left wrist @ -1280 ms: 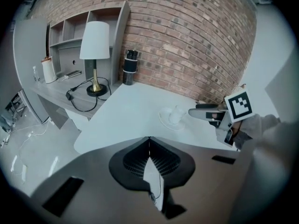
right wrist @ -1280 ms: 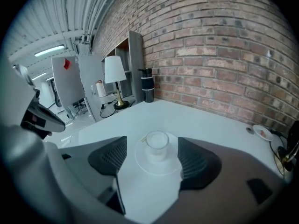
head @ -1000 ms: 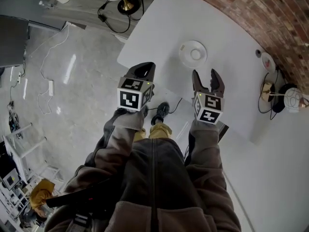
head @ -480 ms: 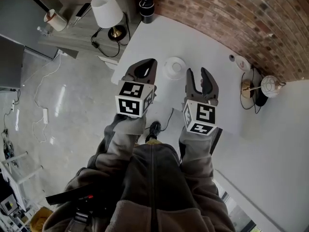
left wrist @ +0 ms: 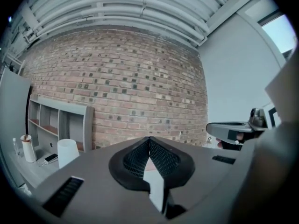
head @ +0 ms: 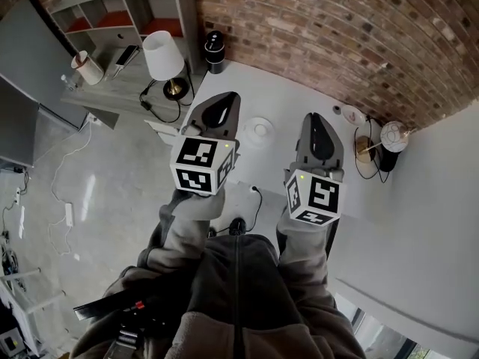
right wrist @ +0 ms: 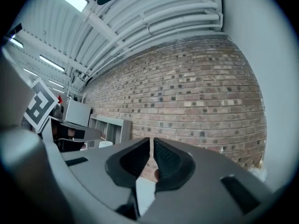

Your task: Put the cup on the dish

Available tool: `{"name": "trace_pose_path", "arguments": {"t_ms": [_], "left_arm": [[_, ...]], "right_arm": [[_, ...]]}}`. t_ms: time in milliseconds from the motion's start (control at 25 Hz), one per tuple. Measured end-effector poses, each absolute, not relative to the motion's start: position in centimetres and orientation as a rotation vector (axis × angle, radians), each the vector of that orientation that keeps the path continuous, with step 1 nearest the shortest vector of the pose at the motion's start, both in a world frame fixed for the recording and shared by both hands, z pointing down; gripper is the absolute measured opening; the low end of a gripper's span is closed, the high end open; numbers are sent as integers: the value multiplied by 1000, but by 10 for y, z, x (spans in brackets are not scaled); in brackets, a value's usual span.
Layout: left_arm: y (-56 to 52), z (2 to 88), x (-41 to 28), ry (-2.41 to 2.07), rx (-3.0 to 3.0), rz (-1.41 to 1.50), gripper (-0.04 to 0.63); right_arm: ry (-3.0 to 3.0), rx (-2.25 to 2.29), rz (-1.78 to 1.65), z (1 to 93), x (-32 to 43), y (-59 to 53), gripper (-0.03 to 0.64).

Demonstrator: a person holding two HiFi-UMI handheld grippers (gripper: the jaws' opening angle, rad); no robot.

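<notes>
Neither tool holds anything. The left hand-held gripper [head: 224,102] has its jaws pressed tip to tip on nothing. The right hand-held gripper [head: 315,122] has just been closing, down to a thin slit with nothing in it. Both point level at the brick wall [head: 337,28], high over the counter [head: 299,96]. The dish [head: 250,134] lies on the counter near its left edge, clear of the wall, and shows between the two grippers in the head view. A paler round at its middle is probably the cup [head: 260,129], which would mean the job is done, though it could be only the dish's well. The main risk I see lies in coming back down. The dish is close to the edge, so a careless sweep of the left gripper could push it off or tip whatever stands on it. White ware on a white top also makes height hard to judge. A cable [head: 258,204] hangs by the near edge and might snag a sleeve. Much is hidden: the left gripper covers part of the left edge, and the person's body hides the near edge. Both gripper views show only wall and ceiling, with no counter, dish or cup in them.
</notes>
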State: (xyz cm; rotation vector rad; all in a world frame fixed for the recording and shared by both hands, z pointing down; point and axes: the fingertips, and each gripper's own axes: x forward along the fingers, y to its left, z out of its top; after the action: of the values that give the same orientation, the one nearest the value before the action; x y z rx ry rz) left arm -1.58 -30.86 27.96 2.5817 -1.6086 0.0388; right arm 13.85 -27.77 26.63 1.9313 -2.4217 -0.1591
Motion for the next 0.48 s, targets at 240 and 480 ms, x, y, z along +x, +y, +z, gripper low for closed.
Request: {"name": "trace_pose_path", "arguments": {"t_ms": [240, 480], "left_arm": [[-287, 223, -15, -1633, 2698, -59, 6], [-273, 197, -9, -1644, 2779, -83, 6]], "right_arm": [[-2473, 1971, -276, 221, 131, -258, 3], [-2497, 1959, -325, 199, 120, -250, 3]]}}
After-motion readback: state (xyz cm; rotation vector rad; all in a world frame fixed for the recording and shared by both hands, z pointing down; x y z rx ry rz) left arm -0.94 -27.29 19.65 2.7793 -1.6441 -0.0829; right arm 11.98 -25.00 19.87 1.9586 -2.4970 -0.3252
